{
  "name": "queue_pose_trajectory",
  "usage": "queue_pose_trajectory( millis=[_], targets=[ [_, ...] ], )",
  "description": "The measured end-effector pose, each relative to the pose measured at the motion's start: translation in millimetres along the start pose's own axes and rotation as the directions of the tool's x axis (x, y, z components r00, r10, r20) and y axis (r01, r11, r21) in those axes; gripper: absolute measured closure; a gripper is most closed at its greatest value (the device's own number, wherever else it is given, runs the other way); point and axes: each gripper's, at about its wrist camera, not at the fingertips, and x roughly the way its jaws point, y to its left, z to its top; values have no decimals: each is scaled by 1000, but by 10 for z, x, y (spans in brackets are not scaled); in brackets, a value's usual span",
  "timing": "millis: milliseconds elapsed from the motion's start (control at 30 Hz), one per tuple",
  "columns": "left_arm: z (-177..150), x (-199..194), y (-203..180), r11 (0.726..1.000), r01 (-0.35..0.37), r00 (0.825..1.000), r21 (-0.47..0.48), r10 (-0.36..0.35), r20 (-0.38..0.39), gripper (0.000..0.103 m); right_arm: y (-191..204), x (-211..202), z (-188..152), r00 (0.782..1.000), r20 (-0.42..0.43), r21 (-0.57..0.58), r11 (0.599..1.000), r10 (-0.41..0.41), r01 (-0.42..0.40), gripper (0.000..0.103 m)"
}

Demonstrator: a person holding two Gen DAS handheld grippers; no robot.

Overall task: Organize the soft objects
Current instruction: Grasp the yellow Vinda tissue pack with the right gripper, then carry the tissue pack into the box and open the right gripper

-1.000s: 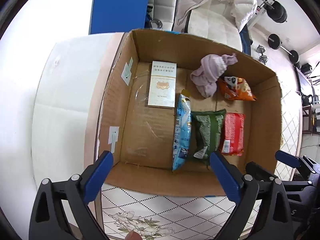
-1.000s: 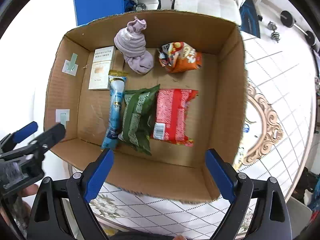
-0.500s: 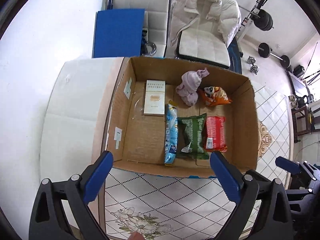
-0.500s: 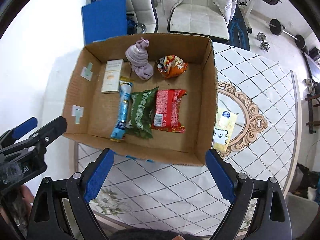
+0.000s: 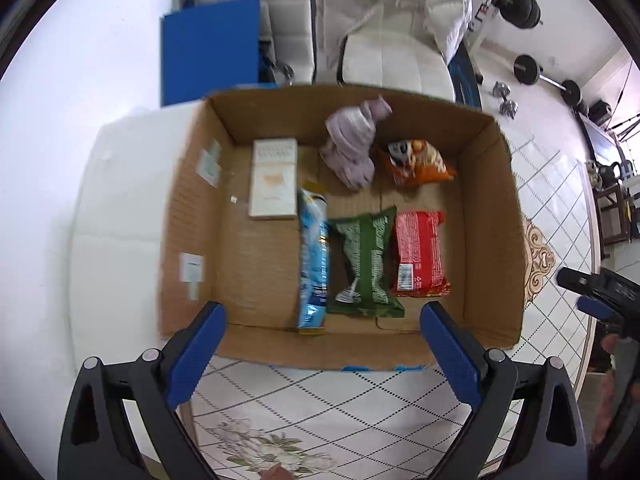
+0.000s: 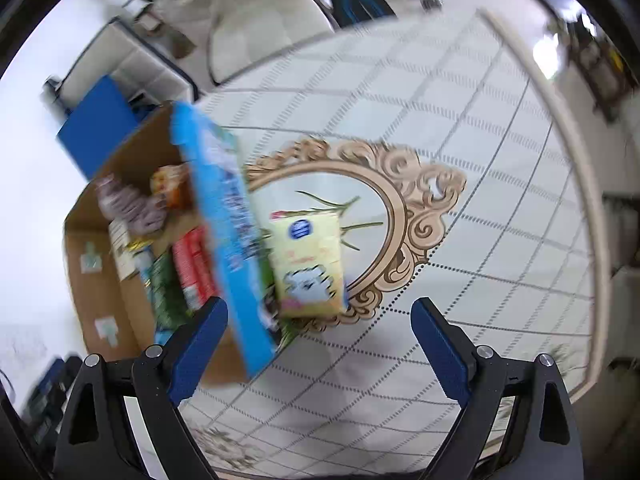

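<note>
While the yellow tissue pack (image 6: 308,260) lies flat on the tabletop (image 6: 460,120) just outside the cardboard box (image 5: 492,216), at about 3 o'clock from it in the right wrist view, six things sit inside the box. Counted in the left wrist view: one lilac cloth bundle (image 5: 352,144) at 12 o'clock, one orange snack bag (image 5: 416,160) beside it, one pale flat carton (image 5: 274,178) at 10 o'clock, and a row of three packets along the near half — blue (image 5: 314,256), green (image 5: 366,260), red (image 5: 420,252).

Both tools stand with jaws wide apart and nothing between them: the left gripper (image 5: 320,344) over the box's near wall, the right gripper (image 6: 320,334) above the table beside the yellow pack — that view is blurred.

The table carries a white diamond-grid cover with one ornate tan oval frame (image 6: 404,208). Beyond the box stand one blue panel (image 5: 212,48) and a white chair draped with a pale puffer jacket (image 5: 392,8); barbell weights (image 5: 524,4) lie on the floor at 1 o'clock.
</note>
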Motion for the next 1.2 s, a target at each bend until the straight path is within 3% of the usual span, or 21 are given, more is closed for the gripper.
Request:
queue_pose_trajectory(
  millis=[133, 367, 700, 800, 900, 967, 1067, 1133, 1200],
  targets=[
    [25, 266, -122, 1000, -6, 999, 16, 6, -49, 4, -113, 509, 158, 991, -103, 67, 995, 84, -77, 8],
    [50, 521, -193, 999, -31, 995, 43, 35, -99, 4, -67, 999, 287, 974, -156, 104, 983, 165, -150, 9],
    [17, 657, -255, 1000, -5, 990, 26, 8, -137, 4, -221, 916, 272, 993, -114, 15, 999, -42, 44, 11],
    [-10, 662, -299, 999, -4, 990, 33, 9, -144, 4, -165, 893, 338, 990, -117, 48, 996, 77, -71, 11],
    [-18, 650, -330, 999, -9, 990, 39, 15, -142, 4, -51, 1037, 404, 982, -164, 72, 994, 98, -87, 11],
    [-14, 639, -336, 999, -12, 990, 41, 17, -140, 4, -29, 1139, 432, 983, -179, 67, 997, 43, -32, 15],
    [-11, 627, -316, 999, -11, 990, 35, 15, -142, 4, -102, 1262, 339, 973, -228, 40, 998, -37, 47, 36],
    [-16, 616, -298, 1000, -8, 990, 30, 12, -139, 4, -179, 1284, 257, 966, -229, -10, 993, -121, 122, 37],
    [-21, 619, -280, 1000, -6, 991, 27, 10, -136, 4, -239, 1289, 187, 964, -223, -44, 989, -147, 140, 37]
  ],
)
